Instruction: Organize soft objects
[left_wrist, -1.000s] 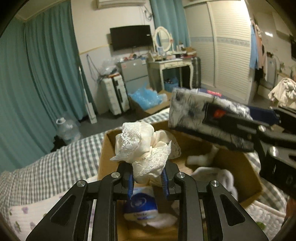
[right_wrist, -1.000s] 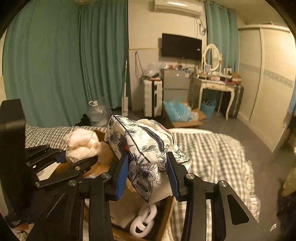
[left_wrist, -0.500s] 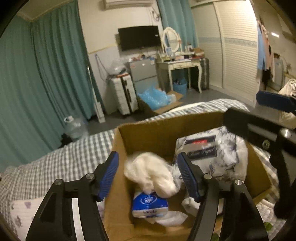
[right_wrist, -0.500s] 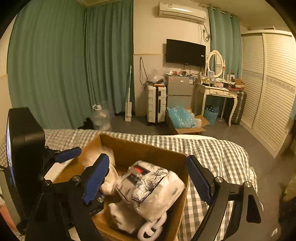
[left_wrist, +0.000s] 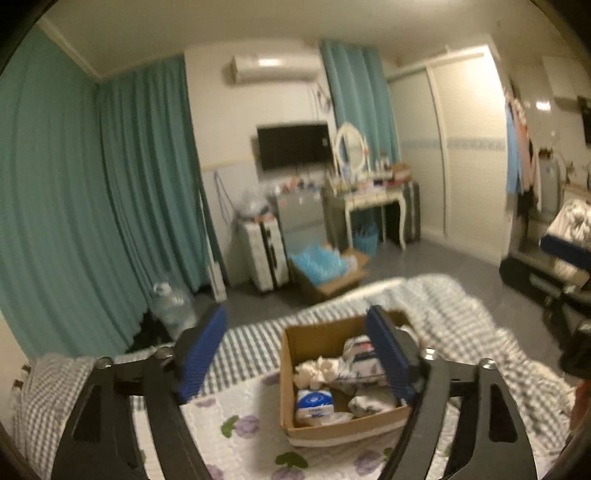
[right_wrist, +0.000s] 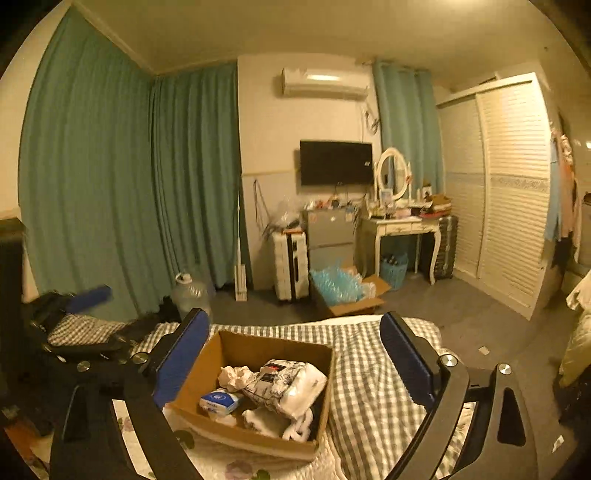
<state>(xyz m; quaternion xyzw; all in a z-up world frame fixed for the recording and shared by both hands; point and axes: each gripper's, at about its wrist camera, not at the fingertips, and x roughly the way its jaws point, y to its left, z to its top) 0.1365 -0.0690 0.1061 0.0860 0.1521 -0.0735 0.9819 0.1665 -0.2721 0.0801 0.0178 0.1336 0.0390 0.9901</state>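
Note:
A cardboard box (left_wrist: 291, 343) (right_wrist: 229, 341) stands on the bed. In it lie a cream lace cloth (left_wrist: 317, 369) (right_wrist: 234, 376), a floral-print pack (left_wrist: 356, 363) (right_wrist: 284, 382), a blue tissue pack (left_wrist: 314, 402) (right_wrist: 218, 401) and white soft items (right_wrist: 273, 421). My left gripper (left_wrist: 295, 354) is open and empty, raised well above and behind the box. My right gripper (right_wrist: 291, 358) is open and empty, also raised back from the box. The left gripper also shows in the right wrist view (right_wrist: 74, 314) at the far left.
The bed has a grey checked cover (right_wrist: 373, 369) and a flowered quilt (left_wrist: 240, 424). Beyond it stand teal curtains (right_wrist: 110, 184), a water jug (right_wrist: 190, 291), a suitcase (right_wrist: 290, 264), a floor box of blue plastic (right_wrist: 340, 288), a dressing table (right_wrist: 399, 225) and a wardrobe (right_wrist: 509, 192).
Both grippers opened and dropped the lace cloth and the floral pack into the box, then pulled up and back; the box now looks smaller and farther.

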